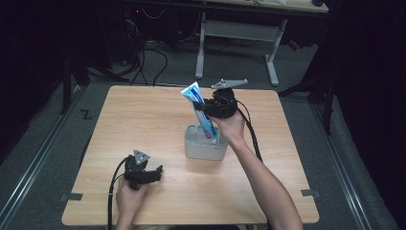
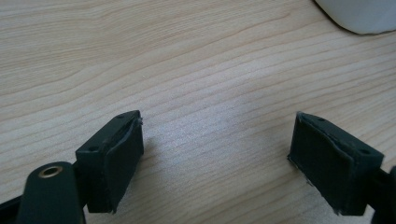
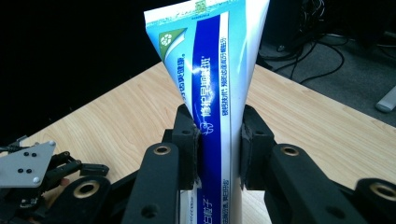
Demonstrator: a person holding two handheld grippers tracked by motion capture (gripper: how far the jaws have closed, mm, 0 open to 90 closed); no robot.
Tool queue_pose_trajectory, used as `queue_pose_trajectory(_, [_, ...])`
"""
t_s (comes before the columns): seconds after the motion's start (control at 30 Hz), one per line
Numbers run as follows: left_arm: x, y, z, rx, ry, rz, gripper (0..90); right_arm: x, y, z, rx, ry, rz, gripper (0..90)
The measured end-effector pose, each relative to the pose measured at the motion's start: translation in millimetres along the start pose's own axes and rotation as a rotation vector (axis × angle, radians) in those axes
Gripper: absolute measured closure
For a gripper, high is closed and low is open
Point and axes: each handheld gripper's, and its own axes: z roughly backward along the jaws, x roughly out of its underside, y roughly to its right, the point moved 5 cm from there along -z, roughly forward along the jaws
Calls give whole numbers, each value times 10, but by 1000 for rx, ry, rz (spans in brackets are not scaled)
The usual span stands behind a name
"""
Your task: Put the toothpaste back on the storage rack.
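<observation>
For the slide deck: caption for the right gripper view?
Right gripper shut on upright toothpaste tube above wooden table.

Toothpaste tubes: one, white and blue (image 1: 199,111), standing tilted in the holder, clamped between the right gripper's pads.
Holders: one, pale grey (image 1: 198,149), mid-table.
Grippers: two, left gripper (image 1: 155,173) with jaws spread wide over bare wood, right gripper (image 1: 207,108) on the tube.
Hands: two.
Tables: two, a wooden table (image 1: 143,120) in front, another desk (image 1: 239,28) behind.
</observation>
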Motion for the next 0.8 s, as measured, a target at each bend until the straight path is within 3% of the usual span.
queue_pose_trajectory(0.1, [0,0,0,0,0,0,179,18,-14,-14,8,-14,20,723])
queue_pose_trajectory(0.8, [1,0,0,-2,3,1,179,168,21,-72,9,-44,19,722])
